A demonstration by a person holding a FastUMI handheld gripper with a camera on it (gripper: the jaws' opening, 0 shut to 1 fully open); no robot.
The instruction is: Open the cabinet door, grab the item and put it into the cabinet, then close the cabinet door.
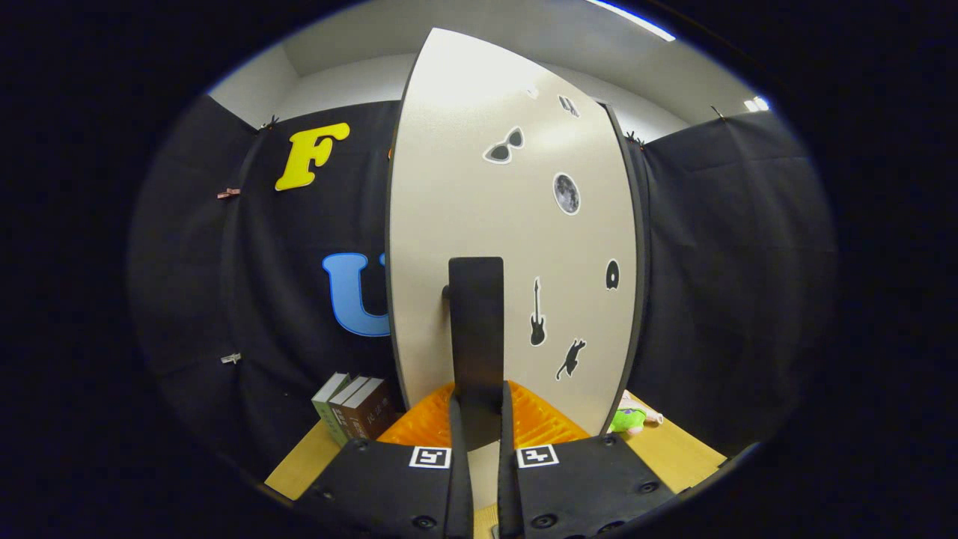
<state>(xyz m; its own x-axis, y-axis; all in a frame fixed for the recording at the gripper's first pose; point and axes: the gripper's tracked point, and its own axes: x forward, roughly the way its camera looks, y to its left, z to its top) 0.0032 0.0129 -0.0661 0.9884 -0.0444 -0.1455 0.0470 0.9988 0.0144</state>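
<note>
Jaws pinch the dark handle of the cabinet door, books standing nearby.

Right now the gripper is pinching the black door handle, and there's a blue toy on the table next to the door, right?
Almost. The gripper is shut on the black handle of the cabinet door, but the toy on the table beside the door is green, not blue. The gripper view shows it.
</note>
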